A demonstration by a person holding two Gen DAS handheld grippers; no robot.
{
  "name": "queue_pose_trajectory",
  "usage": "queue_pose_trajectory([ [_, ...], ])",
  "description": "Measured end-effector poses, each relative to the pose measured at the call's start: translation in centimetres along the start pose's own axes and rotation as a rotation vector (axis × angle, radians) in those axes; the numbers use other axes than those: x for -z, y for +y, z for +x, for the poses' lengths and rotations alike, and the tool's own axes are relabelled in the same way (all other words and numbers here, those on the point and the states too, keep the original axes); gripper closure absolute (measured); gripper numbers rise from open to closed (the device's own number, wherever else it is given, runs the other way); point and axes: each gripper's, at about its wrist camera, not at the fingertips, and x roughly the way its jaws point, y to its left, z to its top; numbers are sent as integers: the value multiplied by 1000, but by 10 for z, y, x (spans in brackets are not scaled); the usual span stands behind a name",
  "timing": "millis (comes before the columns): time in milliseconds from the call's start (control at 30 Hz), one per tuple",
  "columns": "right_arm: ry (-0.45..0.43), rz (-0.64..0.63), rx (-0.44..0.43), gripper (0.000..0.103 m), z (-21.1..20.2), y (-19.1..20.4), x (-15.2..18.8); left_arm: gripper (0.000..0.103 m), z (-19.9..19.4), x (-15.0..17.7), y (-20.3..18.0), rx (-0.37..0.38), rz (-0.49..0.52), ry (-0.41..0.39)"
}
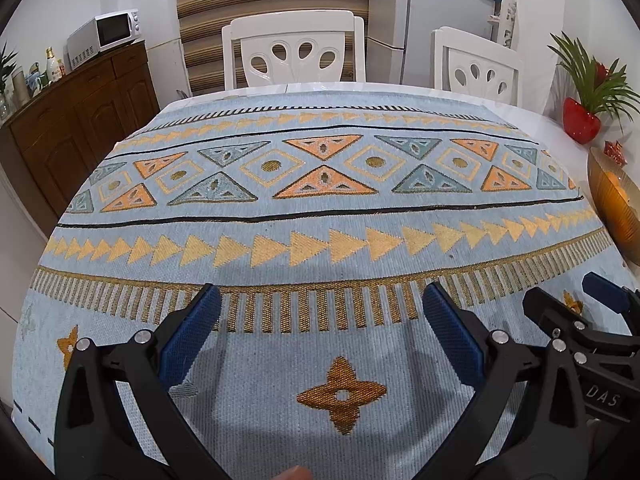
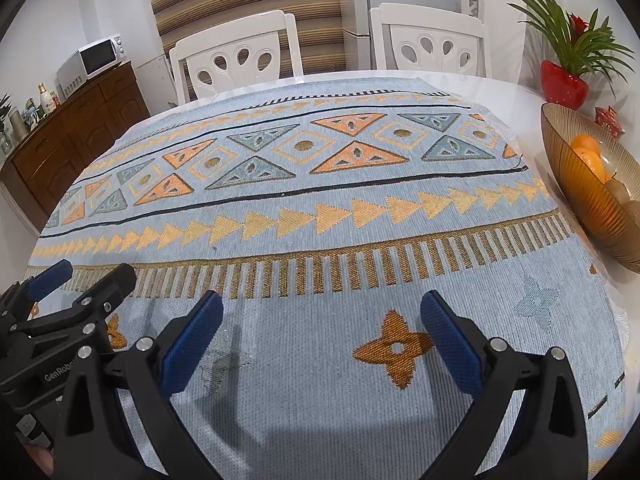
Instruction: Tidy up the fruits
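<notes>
Fruits – oranges (image 2: 586, 152) and what look like kiwis (image 2: 618, 192) – lie in the ribbed amber bowl (image 2: 576, 192) at the tabletop's (image 2: 320, 360) right edge; round, firm-skinned and probably apt to roll, so grip across the middle. Left tool (image 1: 320, 312) and right tool (image 2: 322, 320) both hover apart and empty over the cloth

Patterned tablecloth (image 1: 320, 216), two white chairs (image 1: 294, 50), microwave (image 1: 106, 34), potted plant (image 2: 568, 64).
</notes>
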Motion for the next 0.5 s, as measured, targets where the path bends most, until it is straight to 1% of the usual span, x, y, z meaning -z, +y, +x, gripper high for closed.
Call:
queue_pose_trajectory([
  [233,2,1,-2,5,1,0,-1,3,2,1,-1,4,5,13],
  [500,5,-3,0,5,2,1,-1,3,6,1,6,21,-36,39],
])
